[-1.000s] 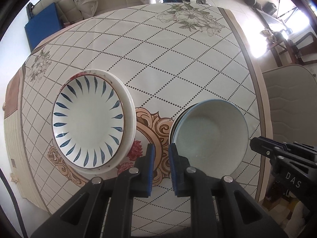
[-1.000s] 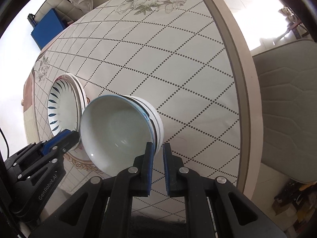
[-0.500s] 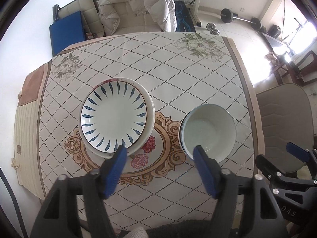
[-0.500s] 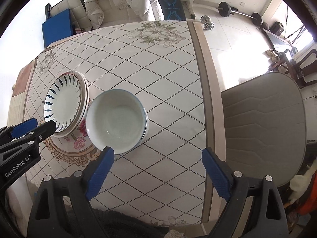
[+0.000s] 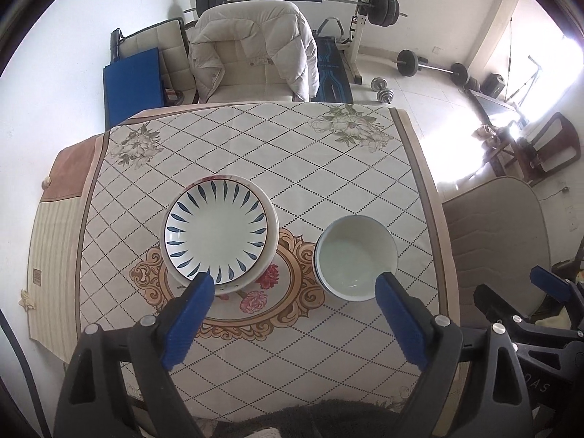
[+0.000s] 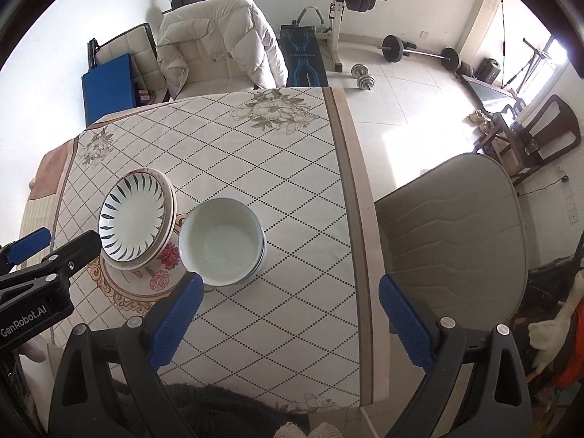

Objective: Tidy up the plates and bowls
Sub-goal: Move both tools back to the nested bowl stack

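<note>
A stack of plates (image 5: 219, 235), the top one white with blue leaf strokes, sits left of centre on the table; it also shows in the right wrist view (image 6: 137, 228). To its right stands a stack of white bowls with blue rims (image 5: 356, 257), also in the right wrist view (image 6: 222, 241). My left gripper (image 5: 294, 283) is open and empty, held high above the table's near side. My right gripper (image 6: 288, 284) is open and empty, high over the table's right edge. Each gripper shows at the edge of the other's view.
The table carries a diamond-pattern cloth (image 5: 255, 146) with flower prints. A chair with a white puffy jacket (image 5: 252, 54) stands at the far side, a grey padded chair (image 5: 500, 241) at the right. Weights and a barbell rack (image 5: 365, 0) stand on the floor beyond.
Both grippers went from shut to wide open and rose up and back from the dishes. The plates and bowls stayed in their stacks.
</note>
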`<move>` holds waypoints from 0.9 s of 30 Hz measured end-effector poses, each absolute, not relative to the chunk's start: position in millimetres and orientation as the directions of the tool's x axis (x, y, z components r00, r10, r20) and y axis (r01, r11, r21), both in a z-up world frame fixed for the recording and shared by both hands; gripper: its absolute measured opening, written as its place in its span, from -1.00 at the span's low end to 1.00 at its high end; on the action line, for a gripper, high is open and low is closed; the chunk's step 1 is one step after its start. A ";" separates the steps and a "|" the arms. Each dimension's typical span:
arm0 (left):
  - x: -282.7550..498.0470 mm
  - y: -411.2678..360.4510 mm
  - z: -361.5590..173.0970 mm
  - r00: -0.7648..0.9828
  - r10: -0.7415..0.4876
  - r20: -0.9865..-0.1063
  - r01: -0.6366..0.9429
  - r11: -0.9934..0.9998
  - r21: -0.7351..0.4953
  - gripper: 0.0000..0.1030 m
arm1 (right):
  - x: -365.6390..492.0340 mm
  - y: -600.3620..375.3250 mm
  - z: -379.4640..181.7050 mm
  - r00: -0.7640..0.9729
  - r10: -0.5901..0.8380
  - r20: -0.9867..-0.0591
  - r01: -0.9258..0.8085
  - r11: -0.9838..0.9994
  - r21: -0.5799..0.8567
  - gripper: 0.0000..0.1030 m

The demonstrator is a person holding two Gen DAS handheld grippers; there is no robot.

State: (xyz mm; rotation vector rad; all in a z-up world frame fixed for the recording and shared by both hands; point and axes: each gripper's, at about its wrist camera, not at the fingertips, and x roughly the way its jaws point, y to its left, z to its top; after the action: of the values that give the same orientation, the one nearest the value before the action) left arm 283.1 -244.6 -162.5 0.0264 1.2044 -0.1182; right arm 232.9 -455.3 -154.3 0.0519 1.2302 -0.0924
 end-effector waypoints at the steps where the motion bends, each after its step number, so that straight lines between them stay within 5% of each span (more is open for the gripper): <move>1: 280.6 -245.6 -160.5 0.353 -0.080 -0.932 0.112 0.993 -0.042 0.76 | 230.7 -455.2 -151.5 0.336 -0.045 -0.941 0.100 0.995 -0.012 0.92; 16: 272.1 -253.0 -155.3 0.392 -0.124 -0.911 0.152 0.986 -0.069 0.76 | 225.6 -461.7 -144.2 0.367 0.043 -0.929 0.098 0.992 0.085 0.92; 27: 316.5 -251.9 -187.1 0.400 -0.109 -0.910 0.206 0.978 -0.027 0.76 | 267.7 -475.0 -212.5 0.311 0.116 -0.943 0.057 0.988 0.140 0.92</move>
State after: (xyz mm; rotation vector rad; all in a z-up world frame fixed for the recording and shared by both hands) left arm 316.5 -251.9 -187.1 0.0951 1.1426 -0.1997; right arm 267.7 -475.0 -212.5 0.1579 1.2559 0.0389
